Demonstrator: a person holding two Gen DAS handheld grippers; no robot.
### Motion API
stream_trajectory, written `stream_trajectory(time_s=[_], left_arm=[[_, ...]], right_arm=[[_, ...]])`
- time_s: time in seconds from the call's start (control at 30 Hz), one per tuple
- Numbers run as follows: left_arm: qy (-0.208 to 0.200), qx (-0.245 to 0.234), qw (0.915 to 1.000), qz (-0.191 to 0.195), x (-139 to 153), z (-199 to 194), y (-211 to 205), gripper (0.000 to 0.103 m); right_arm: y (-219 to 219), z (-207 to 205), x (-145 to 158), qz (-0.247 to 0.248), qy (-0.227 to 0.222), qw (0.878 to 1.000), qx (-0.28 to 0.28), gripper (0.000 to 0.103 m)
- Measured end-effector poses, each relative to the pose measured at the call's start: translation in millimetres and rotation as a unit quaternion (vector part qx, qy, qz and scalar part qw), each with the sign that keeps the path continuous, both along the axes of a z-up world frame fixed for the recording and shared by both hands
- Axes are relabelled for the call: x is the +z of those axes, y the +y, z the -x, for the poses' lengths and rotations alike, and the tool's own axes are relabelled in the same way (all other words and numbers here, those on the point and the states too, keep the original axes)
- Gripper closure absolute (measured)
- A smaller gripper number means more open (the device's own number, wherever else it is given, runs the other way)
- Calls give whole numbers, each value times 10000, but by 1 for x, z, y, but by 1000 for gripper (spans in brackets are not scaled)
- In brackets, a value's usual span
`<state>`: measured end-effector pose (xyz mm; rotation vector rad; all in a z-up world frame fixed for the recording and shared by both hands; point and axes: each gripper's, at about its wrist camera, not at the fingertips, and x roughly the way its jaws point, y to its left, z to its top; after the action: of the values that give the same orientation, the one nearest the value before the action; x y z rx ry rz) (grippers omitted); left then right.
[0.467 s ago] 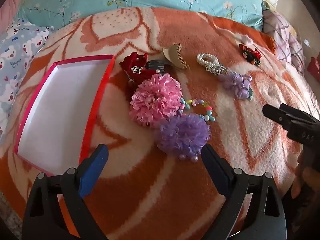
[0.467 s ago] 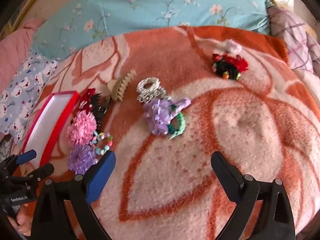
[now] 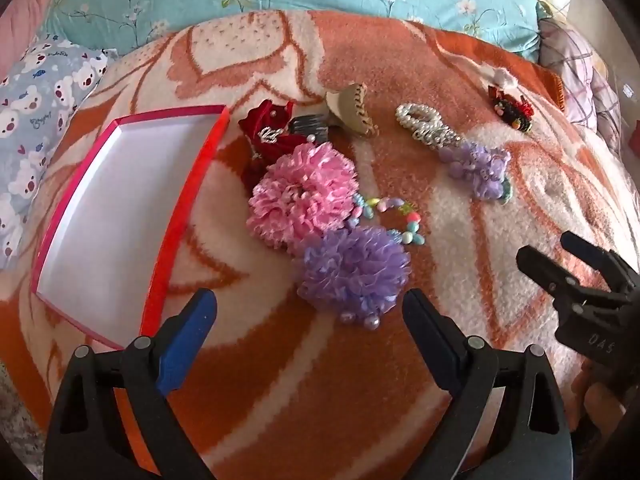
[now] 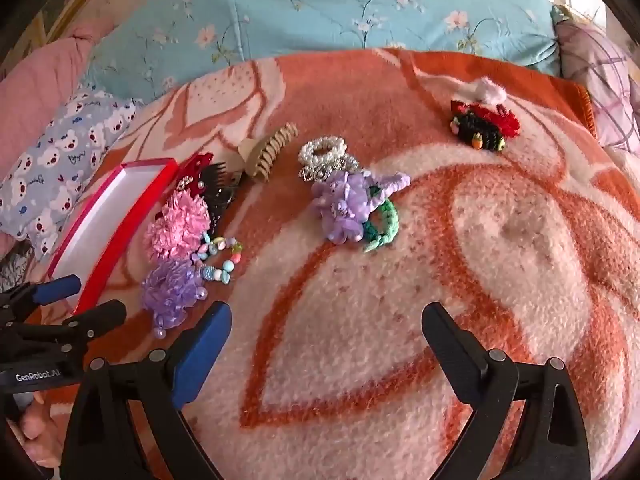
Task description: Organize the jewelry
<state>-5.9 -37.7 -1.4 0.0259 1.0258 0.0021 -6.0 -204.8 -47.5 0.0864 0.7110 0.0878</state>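
You work over the orange and white blanket [image 3: 320, 392], which covers the whole bed and carries everything. It is soft, so small pieces can sink a little into it.

At your left lies the red box [image 3: 192, 196], shallow, with a white inside that holds nothing yet. I judge it is the place where the jewelry must go, so nothing of the task is done.

Just beside the box is the main group. The pink pompom [image 3: 302, 196] touches the purple pompom [image 3: 354, 270], and the bead bracelet [image 3: 394, 216] curls between them, partly under both. Behind them are the dark red bow [image 3: 268, 128] and the beige claw clip [image 3: 352, 110]. Further to the right rest the pearl bracelet [image 4: 324, 156] and the lilac flower tie [image 4: 344, 204] with a green band, touching each other. The red and black clip [image 4: 484, 128] lies alone, well apart at the far edge.

Your left gripper [image 3: 310, 336] hangs with its jaws wide apart and holds nothing; the purple pompom is just in front of the gap, so it seems the natural first pick, near the box. Your right gripper [image 4: 326, 348] is also spread wide and holds nothing, over bare blanket, facing the lilac flower tie. Take care that the bracelet can drag along with a pompom.
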Motion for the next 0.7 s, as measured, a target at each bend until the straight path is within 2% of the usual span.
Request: stream_trajectory(time_s=[0.13,0.27,0.47,0.7], left_arm=[[-64,-80,9999,47,0,-1,-1,8],[-45,-171,9998,-13,-1,-4,-1,8],[-53,-260,9996,40,-3,-8,3,8],[-73,-323,9994,29,1,-9,11,7]], right_arm=[[-15,-4,4,59,93,9999,-17,6],[-27,-3,12,-89,61,9999,-40,6],[-22,0,30,-11,-5,10000,-44,6],[-17,0,33,-68,49,9999,-96,6]])
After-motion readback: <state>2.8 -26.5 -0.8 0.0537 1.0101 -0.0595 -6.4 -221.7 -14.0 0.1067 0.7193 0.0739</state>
